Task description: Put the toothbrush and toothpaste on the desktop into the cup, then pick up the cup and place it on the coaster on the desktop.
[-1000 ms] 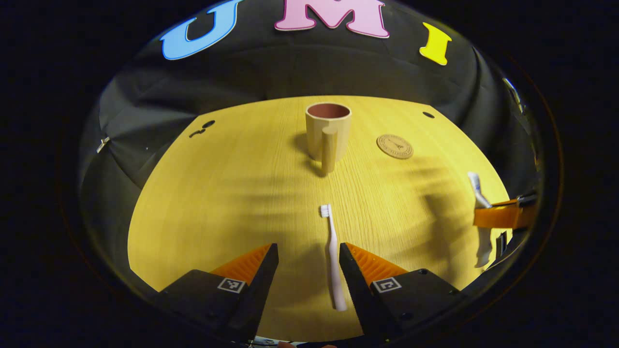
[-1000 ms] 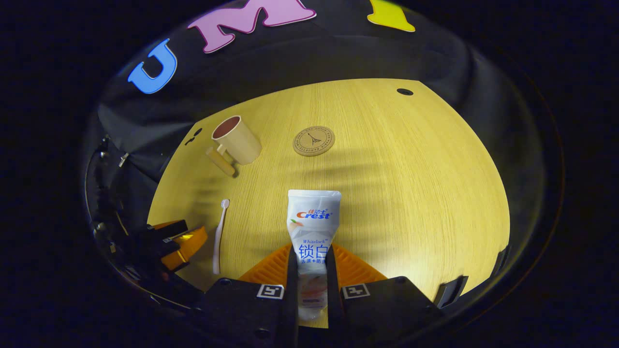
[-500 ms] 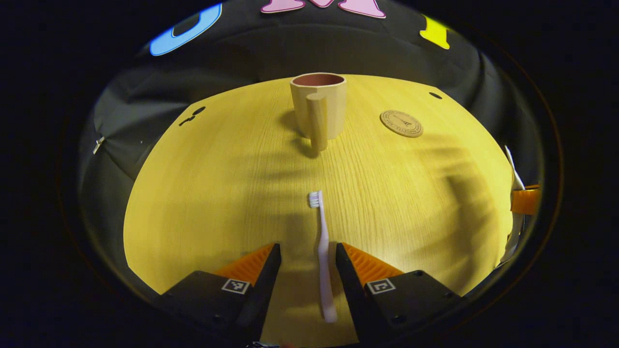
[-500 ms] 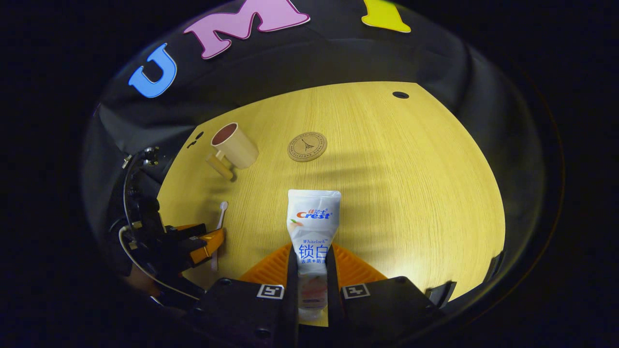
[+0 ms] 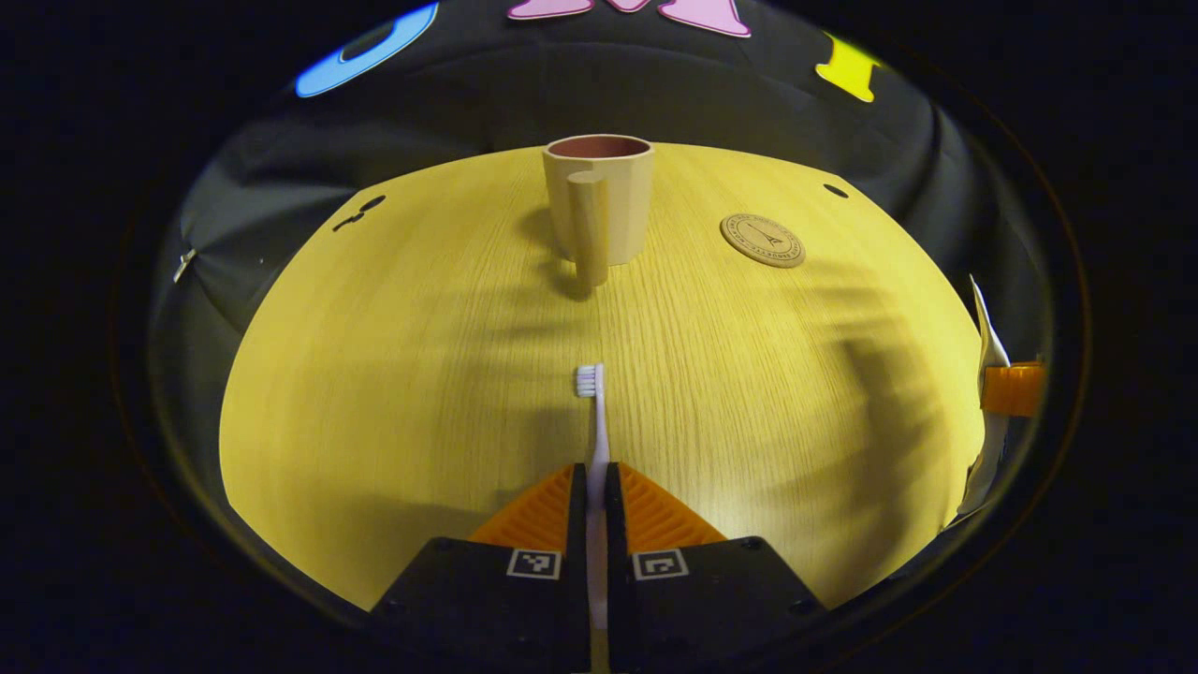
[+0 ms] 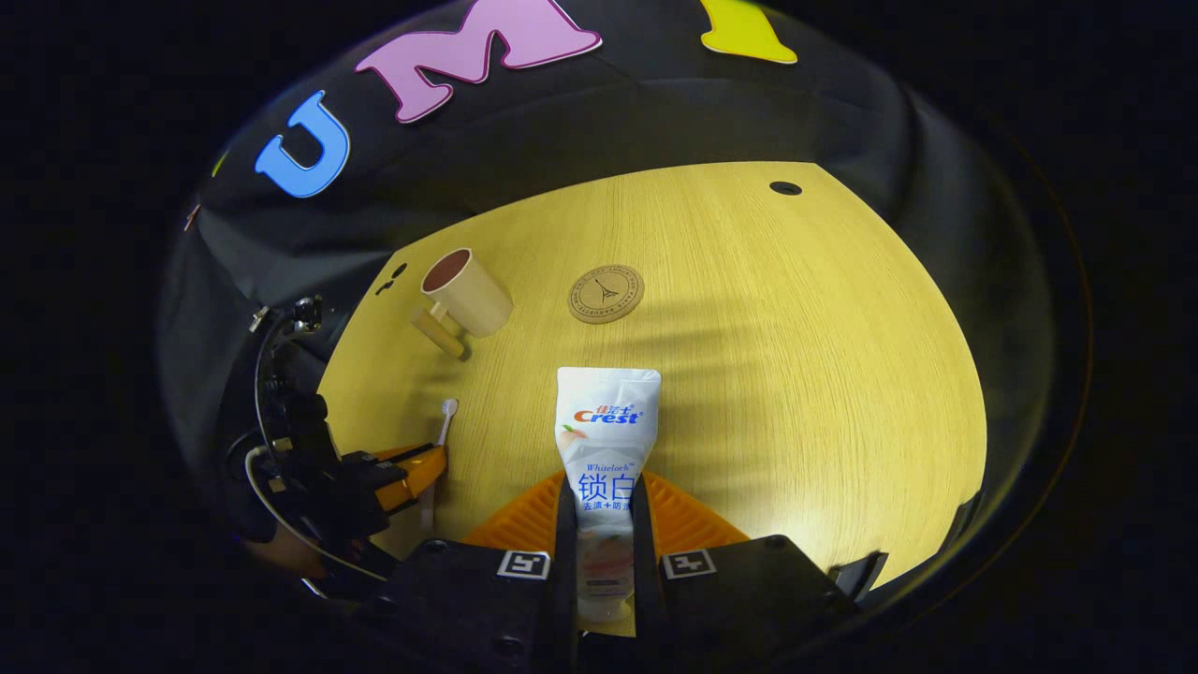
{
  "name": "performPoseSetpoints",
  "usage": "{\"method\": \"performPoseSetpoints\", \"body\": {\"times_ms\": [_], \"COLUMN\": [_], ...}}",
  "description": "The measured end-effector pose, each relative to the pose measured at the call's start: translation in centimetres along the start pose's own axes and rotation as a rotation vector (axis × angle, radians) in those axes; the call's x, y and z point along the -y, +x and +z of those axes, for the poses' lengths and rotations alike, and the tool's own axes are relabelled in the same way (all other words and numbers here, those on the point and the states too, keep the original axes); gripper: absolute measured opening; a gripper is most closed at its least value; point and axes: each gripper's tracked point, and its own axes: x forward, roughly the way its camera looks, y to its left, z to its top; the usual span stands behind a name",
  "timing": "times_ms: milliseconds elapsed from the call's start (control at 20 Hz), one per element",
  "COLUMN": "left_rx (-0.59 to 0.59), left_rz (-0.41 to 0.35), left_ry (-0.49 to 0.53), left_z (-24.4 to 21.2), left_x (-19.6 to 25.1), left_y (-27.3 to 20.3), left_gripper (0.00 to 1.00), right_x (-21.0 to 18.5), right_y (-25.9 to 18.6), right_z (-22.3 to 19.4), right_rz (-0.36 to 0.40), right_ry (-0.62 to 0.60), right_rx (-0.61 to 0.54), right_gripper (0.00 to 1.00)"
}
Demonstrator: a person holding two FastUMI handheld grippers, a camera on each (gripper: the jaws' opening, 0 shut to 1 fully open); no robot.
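Step in hand looked like the pickup stage: both items gripped, neither in the cup yet.

Left gripper [image 5: 591,487] was pinched on the slim white plastic toothbrush [image 5: 593,412]. Both fingers pressed its handle; the bristle head stuck out forward over the yellow wood-grain desktop [image 5: 393,374]. Whether the brush was off the surface yet, I couldn't tell.

Right gripper [image 6: 605,505] was clamped on the white squeeze tube of toothpaste [image 6: 606,421], near its cap end, with the flat crimped end pointing forward. In the left gripper view the same tube showed at the far right edge [image 5: 985,337].

The beige plastic cup with the reddish-brown inside [image 5: 599,201] stood upright and empty at the far side of the desktop, its handle turned towards the left gripper. The round brown cork-like coaster [image 5: 763,241] lay just beside it on the right, apart from it, with nothing on it.

My read of the next move: lift, carry each item over the cup's mouth, tip it so it goes in lengthwise, then let go. The mouth is narrow, so one item at a time is safer. The cup looks light, so a knock on its rim could tip it. The move to the coaster comes last, probably by the handle.
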Motion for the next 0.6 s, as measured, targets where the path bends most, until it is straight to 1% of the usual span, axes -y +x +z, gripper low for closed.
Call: {"method": "performPoseSetpoints", "body": {"times_ms": [150, 250, 350, 500, 550, 600], "left_rx": [0.011, 0.024, 0.089, 0.198, 0.236, 0.282], "left_rz": [-0.055, -0.142, -0.197, -0.274, -0.302, -0.318], "left_ry": [-0.042, -0.106, -0.14, -0.159, -0.171, -0.182], "left_z": [0.5, 0.6, 1.9, 4.7, 5.5, 6.5], "left_x": [0.0, 0.7, 0.7, 0.7, 0.9, 0.8], "left_y": [-0.2, -0.9, -2.2, -5.0, -5.7, -6.6], "left_gripper": [0.07, 0.07, 0.07, 0.06, 0.11, 0.06], "right_x": [-0.7, -1.9, -3.8, -7.4, -8.5, -9.5], "right_y": [-0.2, -0.5, -1.1, -1.6, -1.7, -1.8], "right_z": [1.1, 2.5, 5.0, 9.6, 11.3, 12.6], "right_rz": [0.028, 0.069, 0.141, 0.261, 0.294, 0.326], "right_ry": [0.003, 0.012, 0.019, 0.013, 0.006, -0.001], "right_rx": [0.041, 0.1, 0.198, 0.327, 0.372, 0.419], "right_gripper": [0.29, 0.29, 0.29, 0.29, 0.28, 0.28]}}
